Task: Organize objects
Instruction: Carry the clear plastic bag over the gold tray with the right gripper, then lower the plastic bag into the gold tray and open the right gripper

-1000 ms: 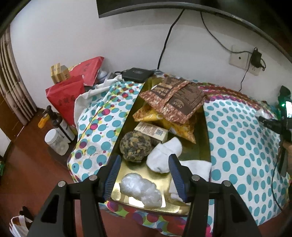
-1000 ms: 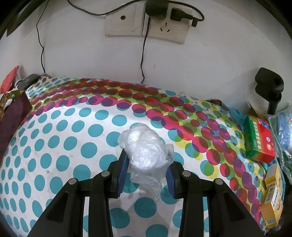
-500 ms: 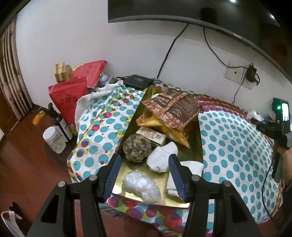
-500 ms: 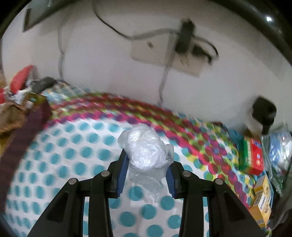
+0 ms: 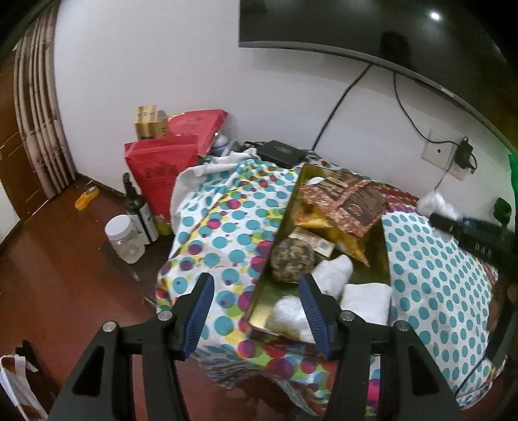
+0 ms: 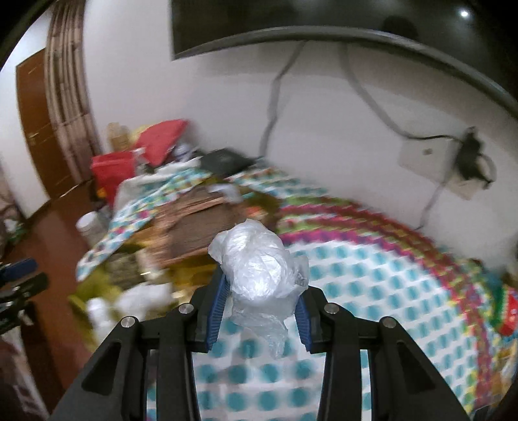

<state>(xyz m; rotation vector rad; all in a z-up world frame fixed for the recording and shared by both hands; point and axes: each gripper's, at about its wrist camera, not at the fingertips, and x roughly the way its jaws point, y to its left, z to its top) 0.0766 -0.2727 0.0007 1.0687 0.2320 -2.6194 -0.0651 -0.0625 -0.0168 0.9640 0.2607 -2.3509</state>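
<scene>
My right gripper [image 6: 260, 285] is shut on a crumpled clear plastic bag [image 6: 259, 268], held above the dotted tablecloth [image 6: 372, 291]; the view is blurred. That bag [image 5: 435, 202] and the right gripper's dark body [image 5: 469, 233] also show at the right edge of the left wrist view. My left gripper [image 5: 255, 288] stands open and empty over the near left corner of the gold tray [image 5: 385, 259]. The tray holds brown snack packets [image 5: 349, 197], a yellow packet [image 5: 343, 239], a small box [image 5: 319, 244], a mottled ball [image 5: 293, 260], white cloth pieces [image 5: 365, 298] and another plastic wad [image 5: 289, 315].
Beside the table on the left stand a red bag [image 5: 158, 175], a dark bottle [image 5: 137, 210] and a clear jar [image 5: 124, 239] on the wooden floor. A black box [image 5: 280, 152] sits at the table's back. Cables and a wall socket [image 5: 448, 158] hang below a dark screen [image 5: 356, 26].
My right gripper, still gripping the plastic bag, swung left and rose, so the tray came into its view. My left gripper drew back and left from over the tray.
</scene>
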